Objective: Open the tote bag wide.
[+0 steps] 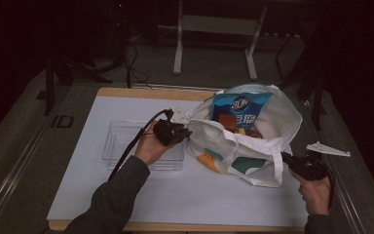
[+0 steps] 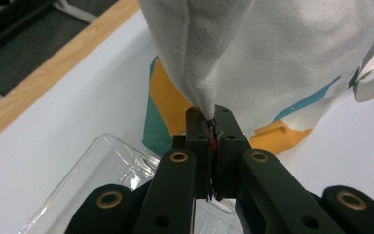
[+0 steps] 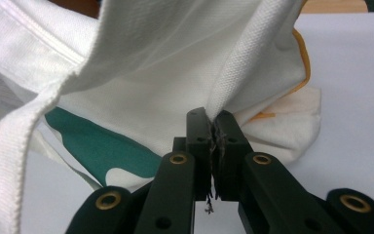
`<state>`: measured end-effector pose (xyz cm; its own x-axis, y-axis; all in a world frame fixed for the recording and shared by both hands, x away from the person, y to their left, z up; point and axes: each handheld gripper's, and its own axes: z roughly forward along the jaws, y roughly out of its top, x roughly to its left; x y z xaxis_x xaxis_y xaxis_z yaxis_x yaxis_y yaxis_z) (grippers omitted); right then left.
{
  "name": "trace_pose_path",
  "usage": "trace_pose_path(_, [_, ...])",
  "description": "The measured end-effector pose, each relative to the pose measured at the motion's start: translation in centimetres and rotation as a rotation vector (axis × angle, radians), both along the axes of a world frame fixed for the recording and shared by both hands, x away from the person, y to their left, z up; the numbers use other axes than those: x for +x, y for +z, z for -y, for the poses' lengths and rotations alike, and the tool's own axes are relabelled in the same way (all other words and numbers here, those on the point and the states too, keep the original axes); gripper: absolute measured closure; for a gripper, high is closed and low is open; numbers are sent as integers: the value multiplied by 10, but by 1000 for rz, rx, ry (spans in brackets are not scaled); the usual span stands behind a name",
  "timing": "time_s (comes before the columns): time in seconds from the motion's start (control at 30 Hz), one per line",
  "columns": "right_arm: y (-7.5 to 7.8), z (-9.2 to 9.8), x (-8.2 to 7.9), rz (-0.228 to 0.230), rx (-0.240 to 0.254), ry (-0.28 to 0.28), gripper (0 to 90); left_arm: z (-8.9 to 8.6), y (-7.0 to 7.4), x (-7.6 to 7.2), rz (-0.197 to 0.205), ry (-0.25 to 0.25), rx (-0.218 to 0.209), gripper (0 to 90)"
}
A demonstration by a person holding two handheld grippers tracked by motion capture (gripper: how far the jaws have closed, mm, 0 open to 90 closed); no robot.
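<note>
One white cloth bag [image 1: 246, 146] sits toward the right of the white mat [image 1: 126, 195] on the table, its mouth held apart by two grippers. The left gripper [image 1: 185, 131] has its jaws closed tight on a fold of the bag's rim at the left side; in the left gripper view the cloth [image 2: 253, 53] rises in a pinched pleat straight out of the clamped jaws. The right gripper [image 1: 285, 157] has its jaws pressed together on the rim at the bag's right, near one white strap [image 3: 9, 156] that loops down beside it. The bag carries patches of orange [image 2: 168, 97] and teal-green print [image 3: 102, 146]; no words on it can be read. Inside stands one blue snack packet [image 1: 238, 109], upright, with a round logo near its top and large white characters below, too small to read. Something red and orange shows just below it in the bag, unclear what. One clear plastic tray [image 1: 121, 141] lies on the mat left of the bag, under the left hand [image 1: 151, 146]; whether anything is in it cannot be told.
</note>
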<state>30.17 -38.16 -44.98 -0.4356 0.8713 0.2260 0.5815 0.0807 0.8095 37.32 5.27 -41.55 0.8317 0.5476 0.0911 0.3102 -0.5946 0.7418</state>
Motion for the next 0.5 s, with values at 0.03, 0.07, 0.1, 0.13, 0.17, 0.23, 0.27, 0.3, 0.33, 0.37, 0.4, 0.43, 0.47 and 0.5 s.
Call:
trace_pose_path(0.03, [-2,0,1,-8,2,-7,875,1,-3,2,-7,8,8,879])
trace_pose_path(0.07, [-4,0,2,-11,0,-10,876,1,-3,2,-7,8,8,880])
trace_pose_path(0.1, [-5,0,3,-17,-4,-13,875,3,-5,5,-14,16,25,880])
trace_pose_path(0.13, [-5,0,3,-17,-4,-13,875,3,-5,5,-14,16,25,880])
trace_pose_path(0.17, [-6,0,3,-22,-5,-16,876,4,-7,6,-16,20,31,880])
trace_pose_path(0.23, [-10,0,5,-29,-8,-17,876,6,-10,9,-26,31,42,879])
trace_pose_path(0.27, [-12,-1,6,-33,-10,-20,876,7,-12,10,-31,38,43,879])
trace_pose_path(0.3, [-16,-2,8,-46,-14,-24,877,9,-15,12,-40,44,54,879])
trace_pose_path(0.33, [-18,-2,9,-51,-18,-25,877,10,-16,13,-43,47,58,879])
trace_pose_path(0.37, [-18,-2,9,-51,-18,-25,877,10,-16,13,-43,47,58,879])
trace_pose_path(0.4, [-22,-3,10,-65,-25,-29,877,11,-18,14,-45,49,65,879])
trace_pose_path(0.43, [-25,-3,10,-74,-27,-31,878,12,-19,14,-49,48,70,879])
trace_pose_path(0.47, [-25,-3,10,-74,-27,-31,878,14,-20,15,-53,50,67,879])
trace_pose_path(0.5, [-29,-2,12,-86,-19,-35,878,15,-20,15,-57,51,73,879])
